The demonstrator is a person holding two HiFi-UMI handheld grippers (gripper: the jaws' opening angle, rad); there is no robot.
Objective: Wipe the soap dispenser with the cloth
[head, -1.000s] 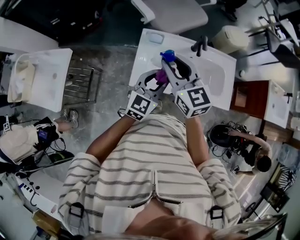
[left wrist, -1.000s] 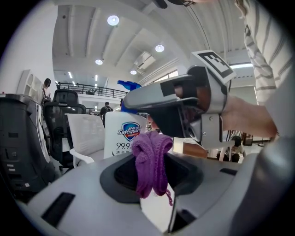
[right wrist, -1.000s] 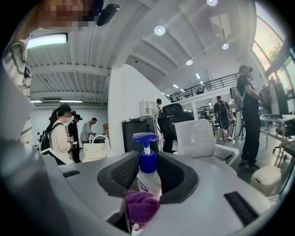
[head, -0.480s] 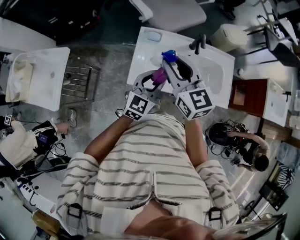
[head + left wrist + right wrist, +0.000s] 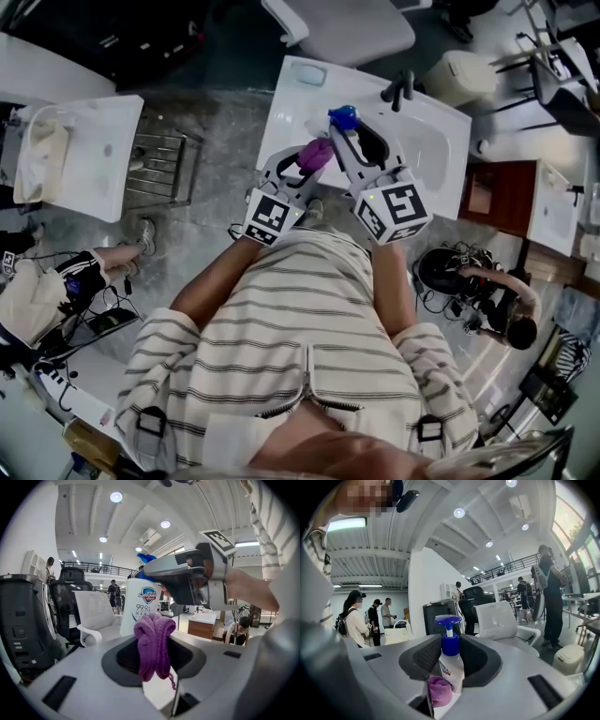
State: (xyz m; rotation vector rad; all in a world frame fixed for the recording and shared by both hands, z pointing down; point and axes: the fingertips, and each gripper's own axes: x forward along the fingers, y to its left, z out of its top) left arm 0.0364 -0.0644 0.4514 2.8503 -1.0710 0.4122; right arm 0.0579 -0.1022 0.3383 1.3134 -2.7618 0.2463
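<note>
Faucet (image 5: 401,90) close beside soap dispenser (image 5: 343,116)

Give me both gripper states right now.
Left gripper: closed, holding the purple cloth.
Right gripper: closed, holding the soap dispenser.

Light: bright and even, from round ceiling lamps (image 5: 116,497); daylight through window (image 5: 577,524).
Shadows: soft, faint.
Glare: lamps blown out white.
Distortion: strong fisheye; black rounded corners in gripper views.
Sharpness: crisp centre, softer edges.
</note>
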